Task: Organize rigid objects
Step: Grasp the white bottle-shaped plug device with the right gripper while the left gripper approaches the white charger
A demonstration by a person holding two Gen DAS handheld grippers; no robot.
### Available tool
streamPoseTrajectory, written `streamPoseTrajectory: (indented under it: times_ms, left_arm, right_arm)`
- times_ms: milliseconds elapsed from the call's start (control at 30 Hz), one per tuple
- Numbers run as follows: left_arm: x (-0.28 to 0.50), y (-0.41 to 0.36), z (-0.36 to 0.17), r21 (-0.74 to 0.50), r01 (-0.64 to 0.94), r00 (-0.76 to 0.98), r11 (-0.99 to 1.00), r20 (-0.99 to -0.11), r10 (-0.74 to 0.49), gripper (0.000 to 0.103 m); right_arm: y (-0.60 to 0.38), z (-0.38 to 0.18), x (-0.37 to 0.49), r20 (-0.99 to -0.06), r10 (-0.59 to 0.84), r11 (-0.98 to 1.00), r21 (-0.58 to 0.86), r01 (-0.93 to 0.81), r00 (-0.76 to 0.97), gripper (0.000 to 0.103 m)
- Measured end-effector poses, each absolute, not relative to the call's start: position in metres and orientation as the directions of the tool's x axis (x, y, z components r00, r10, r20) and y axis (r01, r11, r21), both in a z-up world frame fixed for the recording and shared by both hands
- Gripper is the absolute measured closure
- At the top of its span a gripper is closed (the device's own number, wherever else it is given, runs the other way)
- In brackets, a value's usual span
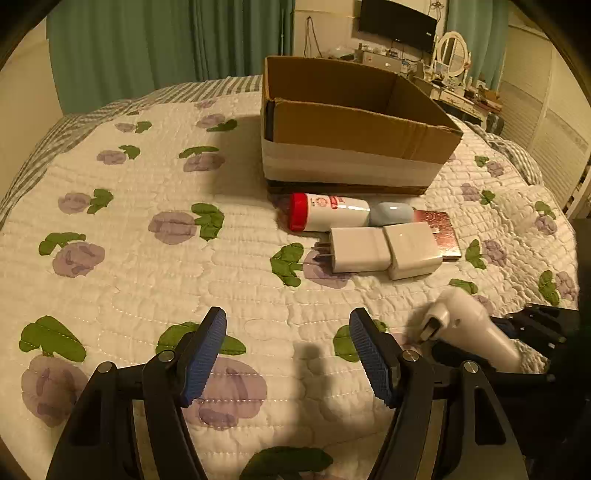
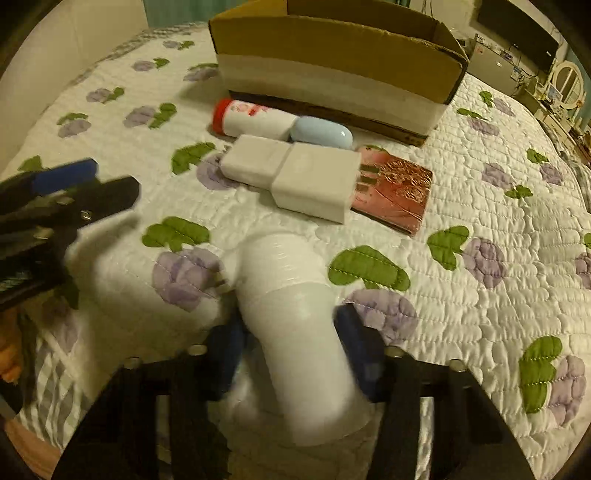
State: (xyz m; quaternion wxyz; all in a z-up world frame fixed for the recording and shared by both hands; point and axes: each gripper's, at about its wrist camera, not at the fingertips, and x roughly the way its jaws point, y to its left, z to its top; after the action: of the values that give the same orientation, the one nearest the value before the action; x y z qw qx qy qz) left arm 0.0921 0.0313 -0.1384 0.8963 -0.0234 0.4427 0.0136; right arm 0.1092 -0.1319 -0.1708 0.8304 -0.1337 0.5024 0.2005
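My right gripper (image 2: 291,347) is shut on a white handheld device (image 2: 295,317) and holds it just above the quilt; it also shows in the left wrist view (image 1: 476,332) at the right. My left gripper (image 1: 288,354) is open and empty over the quilt. Ahead lie a white bottle with a red cap (image 1: 325,212), a pale blue case (image 1: 391,214), two white chargers (image 1: 384,253) and a pink card box (image 1: 445,236). Behind them stands an open cardboard box (image 1: 351,122). The same group shows in the right wrist view (image 2: 291,173).
The floral quilt (image 1: 147,258) covers the bed. Green curtains (image 1: 166,44) hang behind it. A dresser with a mirror (image 1: 452,55) and a wall TV (image 1: 397,22) stand at the far right.
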Motion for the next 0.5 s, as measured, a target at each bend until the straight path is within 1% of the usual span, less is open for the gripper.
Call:
streamPoseTrajectory:
  times_ms: [67,233,333,500]
  left_arm:
    - [0.094,0.031,-0.140,-0.027,-0.046,0.602,0.999,-0.798,0.006,0.031]
    - [0.103,0.016,-0.146,0.001,-0.022,0.580,1.000,-0.814,0.014,0.031]
    - [0.112,0.000,-0.149,-0.011,0.004,0.568,1.000,-0.823,-0.011,0.031]
    - [0.130,-0.038,-0.150,-0.031,0.079,0.565,0.996,-0.822,-0.071,0.031]
  right_arm:
    - [-0.134,-0.164,0.106,-0.880,0.208,0.884,-0.018,-0.467,0.427,0.062]
    - [-0.155,-0.125,0.105,-0.812,0.268,0.904,0.026,-0.427,0.519,0.062]
    - [-0.170,-0.101,0.121,-0.781,0.265,0.921,0.030,-0.389,0.566,0.062]
    - [-0.191,-0.083,0.162,-0.750,0.201,0.937,-0.039,-0.346,0.630,0.062]
